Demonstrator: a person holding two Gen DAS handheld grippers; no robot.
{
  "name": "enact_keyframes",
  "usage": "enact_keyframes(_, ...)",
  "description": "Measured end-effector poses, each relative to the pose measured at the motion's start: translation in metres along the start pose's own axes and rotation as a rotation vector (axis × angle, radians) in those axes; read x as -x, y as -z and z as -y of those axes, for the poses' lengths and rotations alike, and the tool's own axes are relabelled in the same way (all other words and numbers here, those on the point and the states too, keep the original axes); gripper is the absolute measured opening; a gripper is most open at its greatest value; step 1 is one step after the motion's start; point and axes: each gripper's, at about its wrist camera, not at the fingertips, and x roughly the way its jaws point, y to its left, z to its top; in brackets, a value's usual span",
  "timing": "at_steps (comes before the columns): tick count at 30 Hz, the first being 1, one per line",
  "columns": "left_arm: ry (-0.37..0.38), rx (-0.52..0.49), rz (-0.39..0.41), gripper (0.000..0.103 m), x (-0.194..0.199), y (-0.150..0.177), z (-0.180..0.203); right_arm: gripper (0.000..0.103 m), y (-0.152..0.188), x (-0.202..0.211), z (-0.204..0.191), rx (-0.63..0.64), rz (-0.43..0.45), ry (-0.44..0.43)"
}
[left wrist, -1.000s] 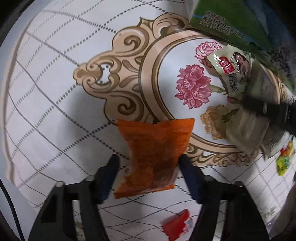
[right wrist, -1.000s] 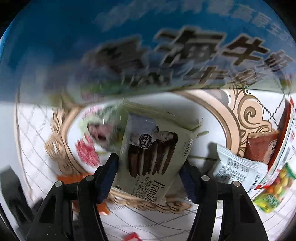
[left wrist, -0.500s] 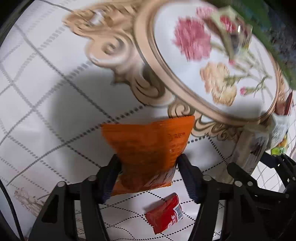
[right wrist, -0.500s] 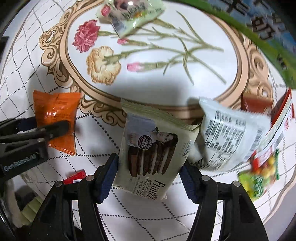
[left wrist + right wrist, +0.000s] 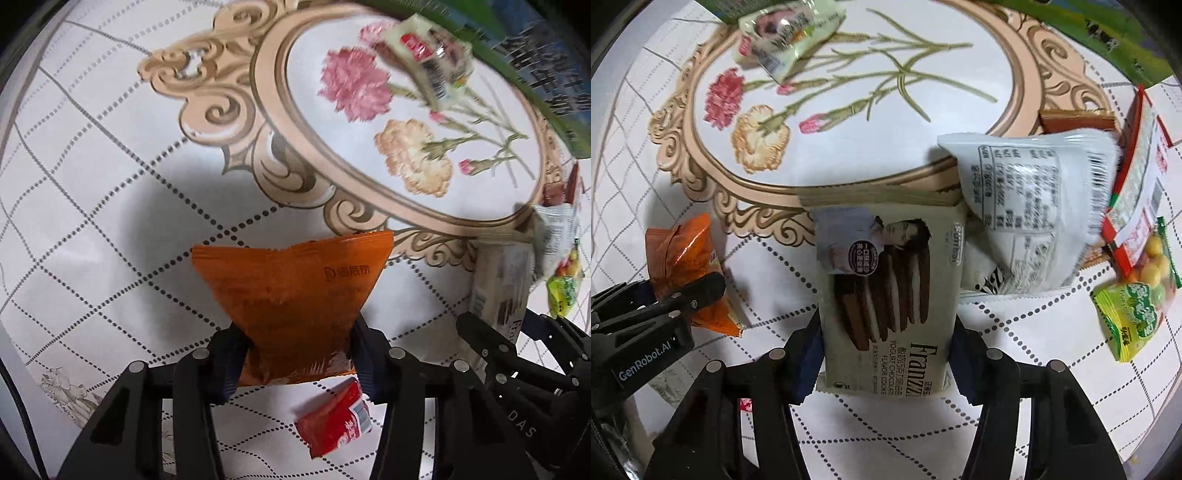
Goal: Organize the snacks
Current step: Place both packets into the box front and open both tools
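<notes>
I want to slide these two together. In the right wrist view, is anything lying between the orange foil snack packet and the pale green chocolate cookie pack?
No: between the orange foil packet and the cookie pack, the right wrist view shows only bare patterned tablecloth.

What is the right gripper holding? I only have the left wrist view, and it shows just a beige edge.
Observer: The right gripper is shut on a pale beige foil cookie packet printed with brown sandwich biscuits. Its fingers have just been closing on the packet's long sides.
Operator: Anything crowding it?
Observer: A white crinkled plastic packet with a barcode lies by its upper right corner. I cannot tell if they touch.
Operator: My orange bag from that side?
Observer: Seen side-on, the orange foil packet is pinched near its lower end by the left gripper, with its crumpled top free above the fingers.
</notes>
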Motion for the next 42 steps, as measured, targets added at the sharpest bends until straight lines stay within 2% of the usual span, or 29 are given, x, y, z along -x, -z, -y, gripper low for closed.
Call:
enact_keyframes(5,0.045,0.0,0.038,0.047,0.025,0.002,-0.002,0.058,0.01,0.036,0.001,0.001,0.046,-0.068)
enact_keyframes(10,0.109,-0.024,0.111,0.047,0.076,0.011,0.001,0.058,0.014,0.088,0.005,0.014,0.122,-0.128)
enact_keyframes(13,0.159,-0.033,0.146,0.047,0.107,0.01,0.005,0.058,0.003,0.129,0.016,0.003,0.174,-0.173)
enact_keyframes(17,0.224,-0.062,0.185,0.047,0.163,-0.023,0.021,0.058,-0.017,0.18,0.025,-0.004,0.273,-0.212)
enact_keyframes(20,0.251,-0.09,0.203,0.047,0.196,-0.065,0.04,0.058,-0.033,0.209,0.027,-0.017,0.354,-0.229)
enact_keyframes(22,0.257,-0.105,0.227,0.047,0.212,-0.099,0.055,0.058,-0.044,0.233,0.029,-0.027,0.422,-0.234)
enact_keyframes(25,0.247,-0.127,0.25,0.047,0.234,-0.133,0.071,0.058,-0.07,0.253,0.032,-0.037,0.493,-0.212)
enact_keyframes(27,0.229,-0.132,0.251,0.047,0.238,-0.159,0.08,0.058,-0.095,0.255,0.034,-0.05,0.526,-0.186)
enact_keyframes(31,0.22,-0.124,0.199,0.047,0.234,-0.213,0.094,0.058,-0.135,0.247,0.037,-0.058,0.548,-0.133)
enact_keyframes(35,0.196,-0.109,0.128,0.047,0.212,-0.261,0.105,0.058,-0.173,0.229,0.044,-0.072,0.527,-0.102)
enact_keyframes(42,0.154,-0.098,0.028,0.047,0.167,-0.301,0.118,0.058,-0.212,0.195,0.056,-0.095,0.475,-0.094)
